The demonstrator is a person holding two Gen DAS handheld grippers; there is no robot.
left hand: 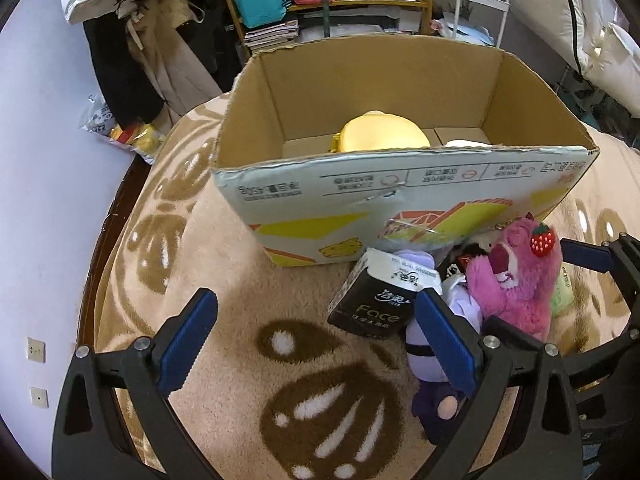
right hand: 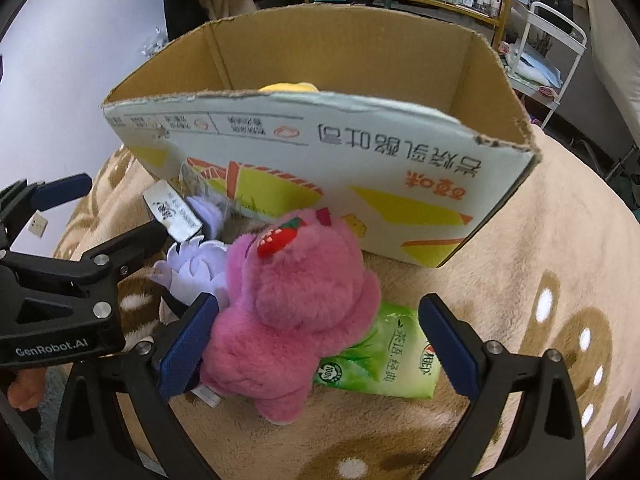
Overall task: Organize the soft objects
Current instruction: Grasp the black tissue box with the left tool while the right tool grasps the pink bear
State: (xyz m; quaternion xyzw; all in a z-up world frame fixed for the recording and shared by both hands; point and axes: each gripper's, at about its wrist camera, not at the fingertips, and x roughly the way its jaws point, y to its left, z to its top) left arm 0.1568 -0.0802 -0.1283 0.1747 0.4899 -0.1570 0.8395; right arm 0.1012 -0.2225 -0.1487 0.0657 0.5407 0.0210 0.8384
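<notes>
An open cardboard box [left hand: 400,196] [right hand: 320,152] stands on the bed with a yellow plush [left hand: 382,132] inside. In front of it lie a pink plush bear with a strawberry [left hand: 516,276] [right hand: 288,312], a purple plush [left hand: 432,360] [right hand: 196,268], a black tissue pack [left hand: 372,300] [right hand: 174,212] and a green tissue pack [right hand: 384,356]. My left gripper [left hand: 316,344] is open and empty over the blanket, left of the purple plush. My right gripper [right hand: 320,340] is open with its jaws either side of the pink bear, the left pad [right hand: 184,348] touching it.
A beige blanket with brown prints [left hand: 248,280] [right hand: 540,280] covers the bed. A wall [left hand: 44,200] lies to the left. Shelves [left hand: 340,4] and hanging clothes [left hand: 152,52] stand behind the box. A white rack [right hand: 556,48] stands at back right.
</notes>
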